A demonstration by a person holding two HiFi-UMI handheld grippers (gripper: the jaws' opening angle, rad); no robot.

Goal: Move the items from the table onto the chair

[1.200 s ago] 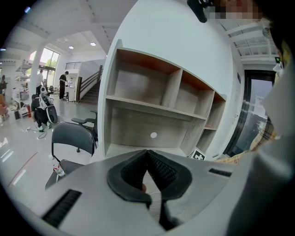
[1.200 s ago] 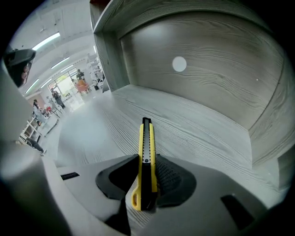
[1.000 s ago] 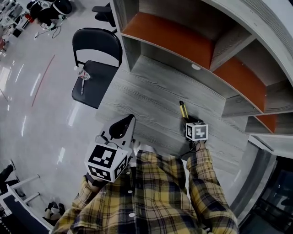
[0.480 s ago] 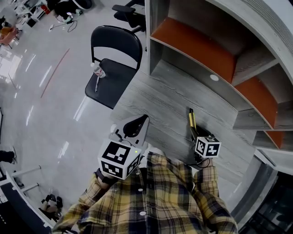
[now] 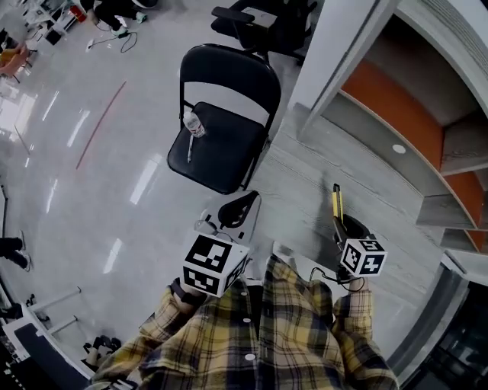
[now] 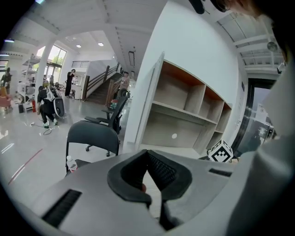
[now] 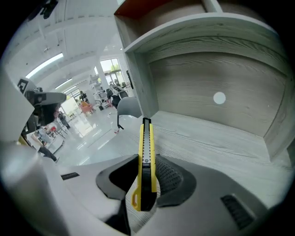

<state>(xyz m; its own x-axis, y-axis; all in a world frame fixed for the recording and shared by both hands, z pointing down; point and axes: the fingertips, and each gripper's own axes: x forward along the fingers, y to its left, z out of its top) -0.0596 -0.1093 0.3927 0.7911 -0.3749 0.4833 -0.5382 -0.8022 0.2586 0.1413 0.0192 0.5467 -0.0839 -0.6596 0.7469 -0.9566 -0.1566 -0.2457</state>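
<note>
A yellow and black utility knife (image 7: 146, 152) stands upright between the pads of my right gripper (image 7: 146, 184), which is shut on it. In the head view the knife (image 5: 336, 204) sticks out ahead of the right gripper (image 5: 340, 227), above the grey wooden table (image 5: 301, 190). My left gripper (image 5: 241, 206) hovers at the table's left edge, its jaws together with nothing in them. In the left gripper view the pads of the left gripper (image 6: 148, 161) meet. The black folding chair (image 5: 225, 156) stands just beyond it, with a small plastic bottle (image 5: 193, 123) and a pen (image 5: 189, 147) on its seat.
A grey shelf unit with orange back panels (image 5: 396, 114) rises behind the table. A white pillar (image 5: 335, 53) stands by the chair. Glossy floor (image 5: 91, 175) spreads to the left, with an office chair (image 5: 252, 19) and distant people (image 6: 46, 103) beyond.
The view has swung left, so the chair now sits nearer the middle. Both grippers have moved toward the chair side of the table. The knife stays in the right gripper.
</note>
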